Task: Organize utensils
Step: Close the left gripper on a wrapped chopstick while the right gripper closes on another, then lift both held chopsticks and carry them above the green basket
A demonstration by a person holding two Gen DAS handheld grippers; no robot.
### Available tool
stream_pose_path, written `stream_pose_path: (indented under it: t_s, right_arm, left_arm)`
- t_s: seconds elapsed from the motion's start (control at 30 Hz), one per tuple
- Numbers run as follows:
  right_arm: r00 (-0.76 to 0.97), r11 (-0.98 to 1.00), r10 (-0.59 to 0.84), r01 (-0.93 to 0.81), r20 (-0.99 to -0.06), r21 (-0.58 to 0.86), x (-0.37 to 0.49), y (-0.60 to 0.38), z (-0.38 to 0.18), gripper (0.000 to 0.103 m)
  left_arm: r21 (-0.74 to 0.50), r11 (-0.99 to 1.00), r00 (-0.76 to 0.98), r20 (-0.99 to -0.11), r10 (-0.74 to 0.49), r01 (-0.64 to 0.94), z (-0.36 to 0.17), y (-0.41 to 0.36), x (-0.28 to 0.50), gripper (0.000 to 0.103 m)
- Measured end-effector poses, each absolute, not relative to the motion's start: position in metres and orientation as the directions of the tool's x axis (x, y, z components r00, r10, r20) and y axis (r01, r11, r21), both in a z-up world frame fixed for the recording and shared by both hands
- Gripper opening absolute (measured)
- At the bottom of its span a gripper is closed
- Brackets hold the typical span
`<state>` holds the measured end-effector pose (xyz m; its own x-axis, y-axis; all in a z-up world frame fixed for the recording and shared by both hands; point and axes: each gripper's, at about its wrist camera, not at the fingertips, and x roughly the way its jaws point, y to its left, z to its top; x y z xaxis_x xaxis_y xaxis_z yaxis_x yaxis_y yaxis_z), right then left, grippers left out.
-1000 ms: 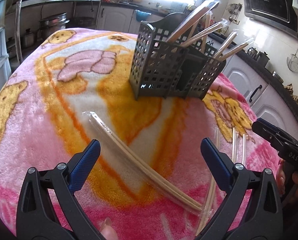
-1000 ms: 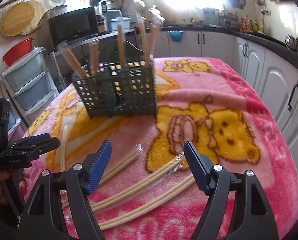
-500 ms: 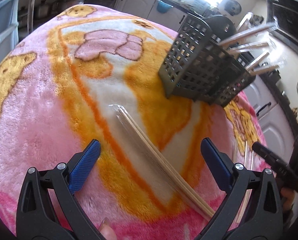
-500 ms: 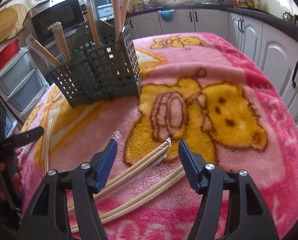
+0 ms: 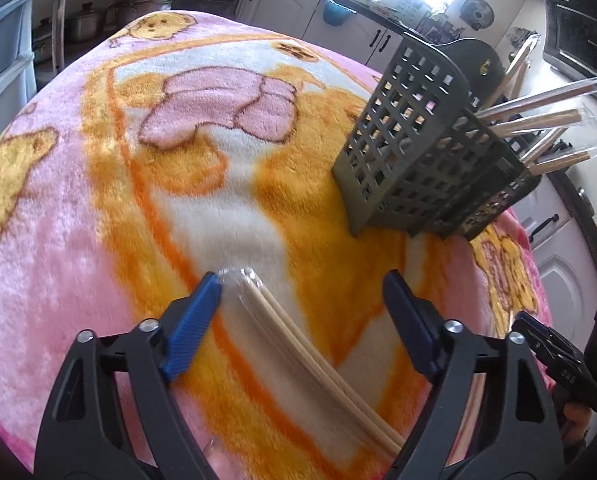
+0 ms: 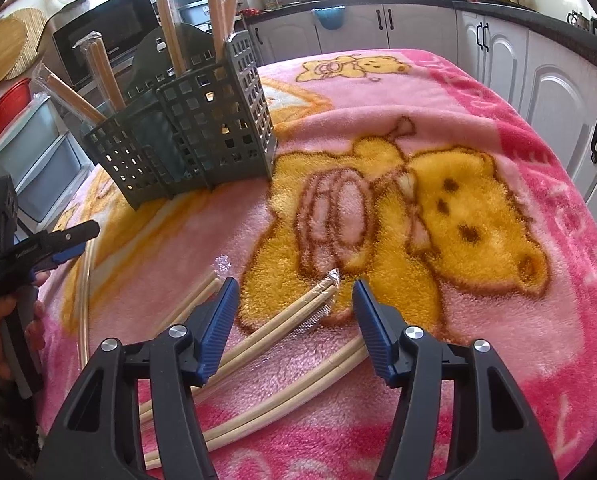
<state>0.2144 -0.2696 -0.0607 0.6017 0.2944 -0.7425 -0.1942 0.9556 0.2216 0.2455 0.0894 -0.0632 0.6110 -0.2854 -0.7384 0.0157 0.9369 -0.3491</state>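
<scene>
left gripper (image 5: 302, 304): we've just been closing these jaws; they stand fairly wide, either side of a wrapped chopstick pair (image 5: 298, 344) lying on the blanket (image 5: 78, 240). The left blue pad sits right beside the wrapper tip; we see no squeeze, nothing lifted.
right gripper (image 6: 294, 300): we've just been closing this one too; the gap is medium, and a second wrapped pair (image 6: 290, 320) lies between the pads, neither pressing it. Compared with a second ago, both grippers sit lower and nearer their pairs.
meaning for task: we judge both hands are at the grasp step, a pair lined up in each; the pickup is not yet done.
loose chopsticks: more wrapped pairs lie beside the right gripper, one to its left (image 6: 190, 304), another just under its right pad (image 6: 306, 376). Pale wood or bamboo, thin round sticks, crinkly clear sleeves that look slippery.
blanket: thick fleece, pink and orange with bear prints; soft pile, so thin sticks may sink in a bit.
caddy (image 6: 194, 128): further back, upright on the blanket, well apart from both grippers. Grey plastic with square-grid walls and several compartments, with a taller solid panel behind.
stored chopsticks (image 6: 170, 36): wrapped pairs already stand in it, leaning outward.
far: kitchen cabinets (image 6: 498, 52), microwave (image 6: 110, 28).
</scene>
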Motion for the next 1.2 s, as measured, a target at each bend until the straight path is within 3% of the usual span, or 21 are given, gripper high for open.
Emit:
stream_pose_path:
  t_s: [0.17,0.37,0.7,1.2]
  right_arm:
    - [0.592,0.955,0.295,-0.177,-0.750,0.237,0.220,-0.273,-0.063,0.052]
    - [0.589,0.967,0.255,-0.160,-0.766,0.199,0.223,-0.269,-0.067,0.040]
    - [0.606,0.968,0.250,-0.142,-0.755,0.207,0.225,-0.270,-0.066,0.010]
    - [0.680,0.946,0.315,-0.173,-0.662,0.273,0.225,-0.265,-0.028,0.006]
  left_arm:
    - [-0.312,0.950,0.616,-0.748,-0.249,0.006,-0.064,0.090,0.254,0.055]
    - [-0.290,0.957,0.622,-0.751,-0.222,-0.009,-0.066,0.093,0.256,0.039]
    - [-0.296,0.955,0.626,-0.750,-0.214,-0.028,-0.069,0.104,0.260,0.023]
    - [-0.343,0.939,0.647,-0.719,-0.253,-0.014,-0.059,0.115,0.258,0.000]
